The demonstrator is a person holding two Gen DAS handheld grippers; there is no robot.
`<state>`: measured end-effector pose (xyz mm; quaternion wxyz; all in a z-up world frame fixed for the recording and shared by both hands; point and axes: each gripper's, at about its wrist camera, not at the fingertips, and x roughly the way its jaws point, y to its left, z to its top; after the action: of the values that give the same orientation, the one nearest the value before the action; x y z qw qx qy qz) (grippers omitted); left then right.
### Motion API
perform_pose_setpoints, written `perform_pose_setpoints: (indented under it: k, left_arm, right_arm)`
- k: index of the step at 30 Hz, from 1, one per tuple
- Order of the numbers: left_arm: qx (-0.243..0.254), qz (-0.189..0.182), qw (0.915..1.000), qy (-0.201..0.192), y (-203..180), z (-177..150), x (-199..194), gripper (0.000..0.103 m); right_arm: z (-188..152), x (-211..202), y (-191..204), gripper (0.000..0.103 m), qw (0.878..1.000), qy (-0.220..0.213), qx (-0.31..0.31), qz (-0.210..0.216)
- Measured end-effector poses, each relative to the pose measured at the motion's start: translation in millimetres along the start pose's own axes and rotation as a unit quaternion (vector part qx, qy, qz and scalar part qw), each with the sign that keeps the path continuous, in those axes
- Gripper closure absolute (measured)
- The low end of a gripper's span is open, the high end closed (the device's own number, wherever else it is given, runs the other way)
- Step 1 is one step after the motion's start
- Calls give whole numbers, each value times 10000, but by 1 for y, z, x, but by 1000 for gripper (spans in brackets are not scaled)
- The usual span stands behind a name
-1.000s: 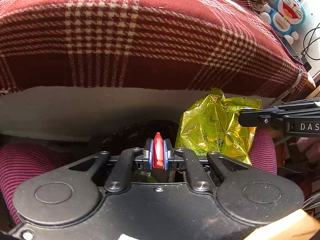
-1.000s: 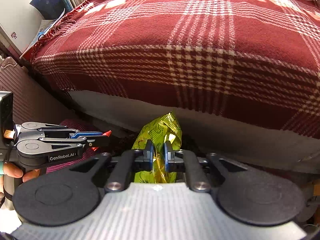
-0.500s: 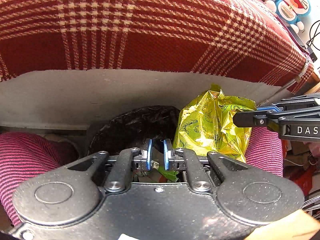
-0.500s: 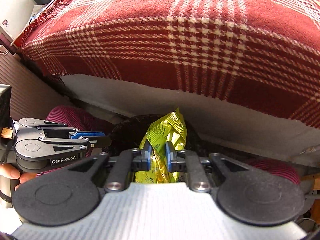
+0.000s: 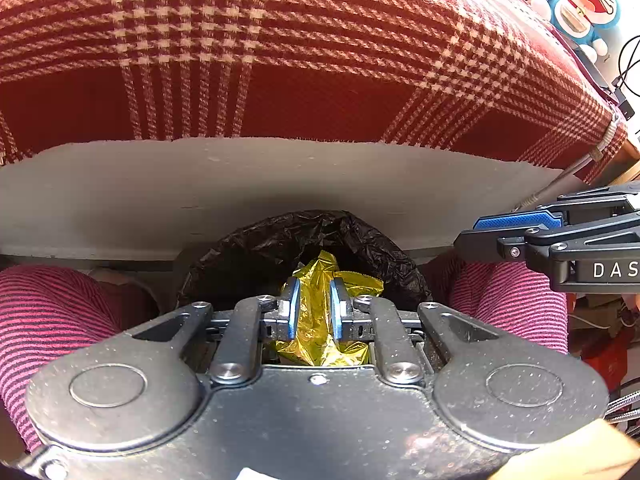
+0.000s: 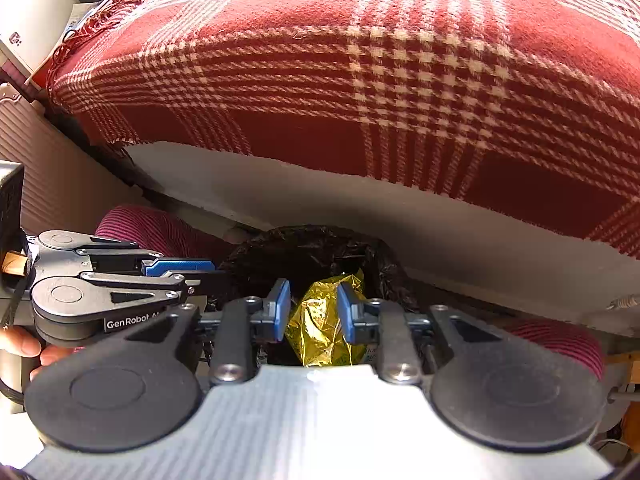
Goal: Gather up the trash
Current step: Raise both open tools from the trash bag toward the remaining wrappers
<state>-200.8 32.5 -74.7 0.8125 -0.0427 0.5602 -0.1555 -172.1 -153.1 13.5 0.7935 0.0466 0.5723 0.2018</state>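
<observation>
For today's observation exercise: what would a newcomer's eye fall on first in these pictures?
First, the crumpled shiny yellow foil wrapper, lying in the black plastic bin liner at the bottom centre of both views. Next, the big red and cream plaid blanket filling the upper half, hanging over a grey edge behind the bin.

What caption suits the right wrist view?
Right tongs open above the yellow foil wrapper, now lying in the black-lined bin.
</observation>
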Motion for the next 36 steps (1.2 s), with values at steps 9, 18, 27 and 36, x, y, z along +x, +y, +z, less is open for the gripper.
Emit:
perform_pose_setpoints:
  k: [9, 18, 27, 36]
  left_arm:
    - [58, 33, 10000, -30, -2, 1, -1, 89]
    - [148, 45, 9989, -435, -5, 15, -30, 81]
    - [484, -26, 9902, -1307, -12, 61, -90, 58]
    - [622, 179, 9799, -1886, -21, 106, -124, 53]
  right_arm:
    - [1, -2, -1, 55, 10000, -17, -13, 8]
    - [13, -30, -4, 41, 9989, -416, -128, 198]
    - [42, -79, -11, 21, 9923, -1205, -152, 260]
    - [73, -116, -23, 19, 9819, -1884, -171, 23]
